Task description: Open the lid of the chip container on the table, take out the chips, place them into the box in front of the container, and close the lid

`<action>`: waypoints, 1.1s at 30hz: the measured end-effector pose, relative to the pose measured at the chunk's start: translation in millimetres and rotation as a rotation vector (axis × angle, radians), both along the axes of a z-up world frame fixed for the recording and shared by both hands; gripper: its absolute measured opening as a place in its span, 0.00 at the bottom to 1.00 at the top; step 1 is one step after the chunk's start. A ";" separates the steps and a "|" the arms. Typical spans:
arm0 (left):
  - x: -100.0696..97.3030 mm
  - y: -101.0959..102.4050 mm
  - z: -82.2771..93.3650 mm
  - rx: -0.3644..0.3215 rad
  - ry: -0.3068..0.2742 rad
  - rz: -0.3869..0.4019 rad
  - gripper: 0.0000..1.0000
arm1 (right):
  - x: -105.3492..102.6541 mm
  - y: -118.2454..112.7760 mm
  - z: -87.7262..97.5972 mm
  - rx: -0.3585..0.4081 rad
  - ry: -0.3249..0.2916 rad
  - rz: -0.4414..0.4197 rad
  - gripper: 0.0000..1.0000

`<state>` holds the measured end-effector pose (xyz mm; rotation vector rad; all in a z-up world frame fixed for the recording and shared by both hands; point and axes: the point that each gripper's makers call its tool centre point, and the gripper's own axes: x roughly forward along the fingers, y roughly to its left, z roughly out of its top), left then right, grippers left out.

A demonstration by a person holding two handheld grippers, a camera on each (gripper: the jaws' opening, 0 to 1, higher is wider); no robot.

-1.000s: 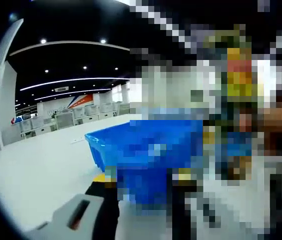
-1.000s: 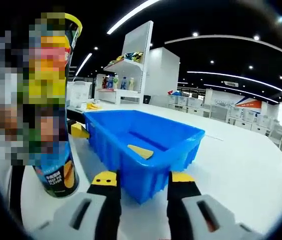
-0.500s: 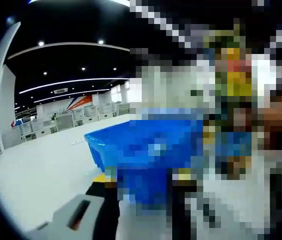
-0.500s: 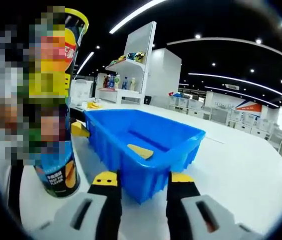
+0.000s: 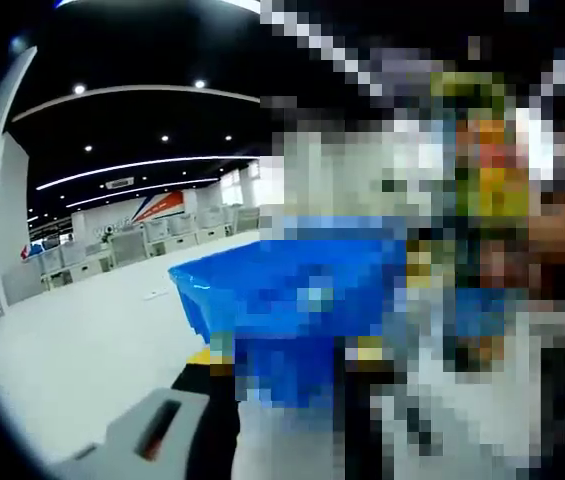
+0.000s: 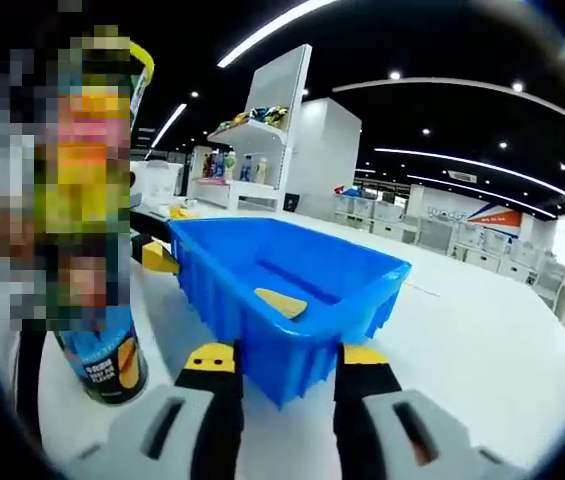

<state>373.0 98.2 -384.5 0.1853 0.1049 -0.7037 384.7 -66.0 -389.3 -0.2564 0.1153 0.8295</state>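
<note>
Blue box (image 6: 292, 290) — one chip (image 6: 282, 302) inside, one container (image 6: 97, 340) beside; right fingers (image 6: 217, 400) spread, left's unclear.

a big showroom-like hall: ceiling light strips (image 6: 262, 30), product shelf (image 6: 252, 125), rows of desks (image 5: 142, 238).

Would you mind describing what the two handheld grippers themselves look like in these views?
In the right gripper view, the right gripper has two black fingers with yellow tips, rising from pale grey housings that each carry a dark slot with an orange-red insert. In the left gripper view, the left gripper shows the same black finger, yellow tip and grey slotted housing; its other side is blurred.
</note>
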 end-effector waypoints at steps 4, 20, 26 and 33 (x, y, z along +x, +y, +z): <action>11.3 1.4 7.2 0.007 -0.018 -0.009 0.38 | 11.1 -0.4 5.7 0.020 -0.001 -0.004 0.33; 65.4 -1.7 -1.2 0.035 0.022 -0.008 0.38 | 65.4 -0.6 -2.3 -0.022 0.024 -0.002 0.33; 77.9 -4.0 -9.6 0.069 0.028 -0.012 0.38 | 78.5 -0.8 -13.4 -0.043 0.045 -0.015 0.33; 92.0 -1.9 -11.2 0.086 0.035 -0.006 0.38 | 92.7 0.4 -10.4 -0.062 0.033 -0.023 0.33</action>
